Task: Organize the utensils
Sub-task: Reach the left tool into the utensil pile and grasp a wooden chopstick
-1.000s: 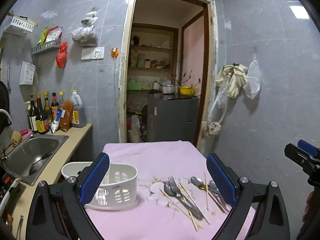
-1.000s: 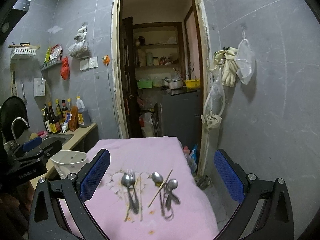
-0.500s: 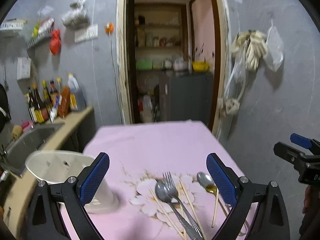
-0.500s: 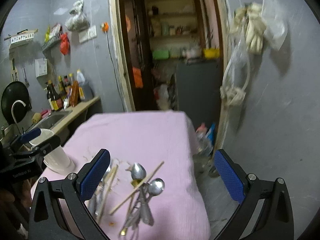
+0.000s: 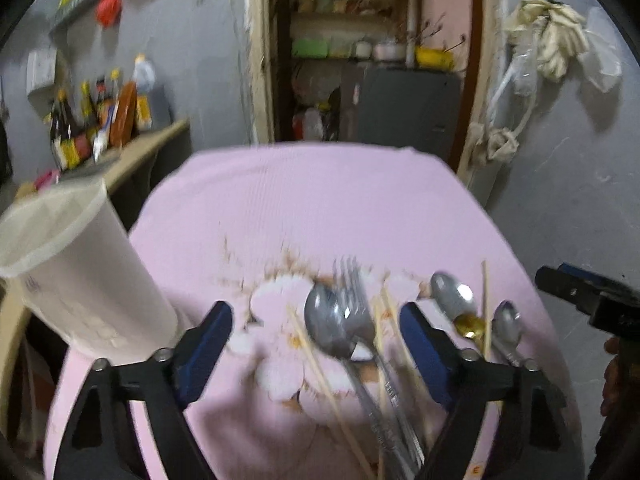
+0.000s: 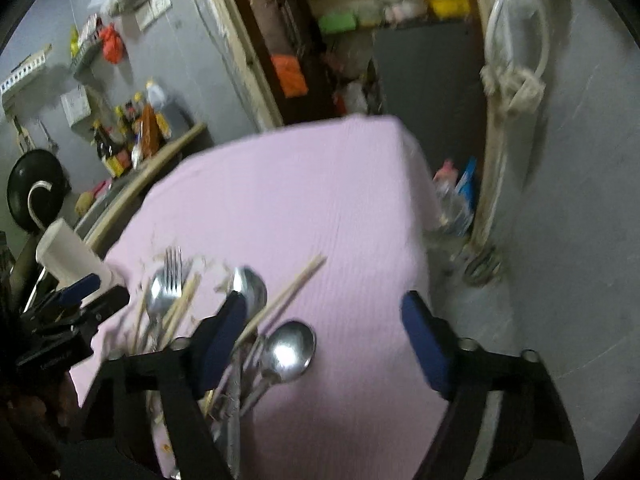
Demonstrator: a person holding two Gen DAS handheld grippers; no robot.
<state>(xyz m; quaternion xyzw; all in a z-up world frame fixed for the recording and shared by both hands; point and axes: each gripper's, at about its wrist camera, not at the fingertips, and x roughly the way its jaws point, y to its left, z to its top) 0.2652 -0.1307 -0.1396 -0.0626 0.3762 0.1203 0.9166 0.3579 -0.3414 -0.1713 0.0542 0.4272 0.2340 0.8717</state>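
Loose metal utensils lie on the pink tablecloth: a spoon, a fork, two smaller spoons and wooden chopsticks. My left gripper is open, low over the spoon and fork. A white utensil holder stands at the table's left edge. In the right wrist view my right gripper is open and empty over a spoon, with its left finger over another spoon and a chopstick. The fork lies further left.
A counter with bottles and a sink runs along the left wall. An open doorway with a grey cabinet is behind the table. The right table edge drops to the floor by a grey wall.
Both grippers have come down and forward toward the utensils, which now look larger and closer. Both stay open. The holder has slid to the left of the left wrist view.
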